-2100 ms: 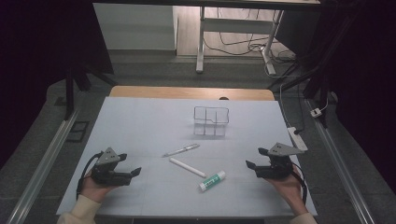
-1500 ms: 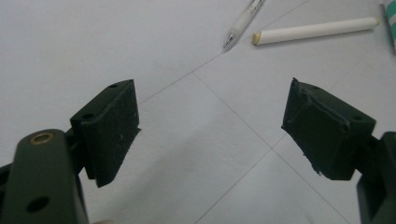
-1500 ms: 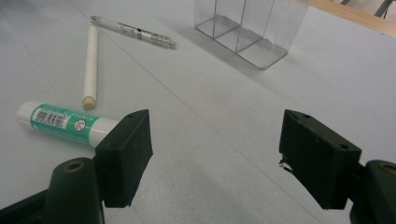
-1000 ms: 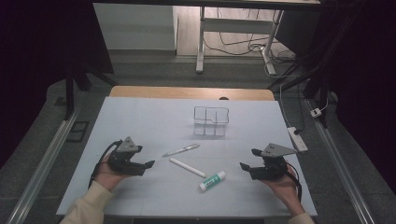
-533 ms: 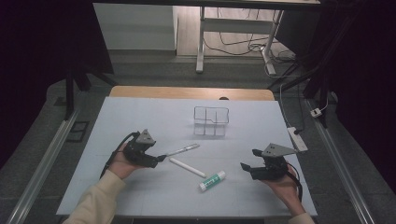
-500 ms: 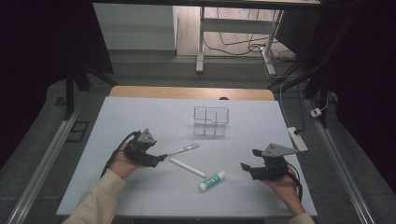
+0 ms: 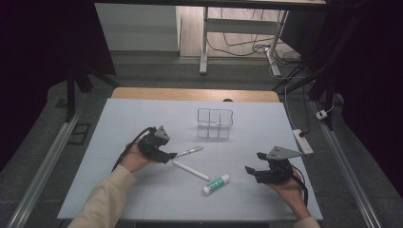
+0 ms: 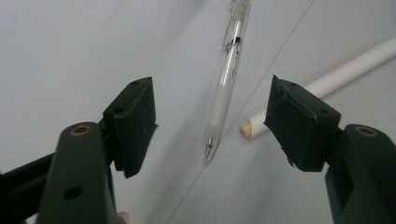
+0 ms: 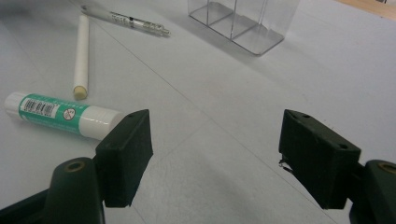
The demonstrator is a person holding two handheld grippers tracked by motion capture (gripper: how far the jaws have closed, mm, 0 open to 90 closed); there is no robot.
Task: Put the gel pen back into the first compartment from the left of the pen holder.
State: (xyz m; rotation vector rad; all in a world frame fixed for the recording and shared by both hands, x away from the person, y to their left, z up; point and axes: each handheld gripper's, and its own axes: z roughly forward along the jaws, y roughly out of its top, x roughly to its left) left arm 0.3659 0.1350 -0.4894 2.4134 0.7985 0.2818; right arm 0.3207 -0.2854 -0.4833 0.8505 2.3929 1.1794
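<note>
The left gripper (image 8: 210,121), its jaws just narrowing but gripping nothing, straddles a clear pen (image 8: 225,79) lying flat on the table (image 7: 142,114); probably light, stiff and slippery, best pinched mid-barrel.

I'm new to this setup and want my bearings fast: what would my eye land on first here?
First, the left hand-held gripper, its jaws just closing around the tip of a clear pen lying on the pale table, pads not yet touching it. Beside the pen lies a white stick, then a green-labelled glue stick. The right hand-held gripper waits open; a clear divided box stands behind.
</note>
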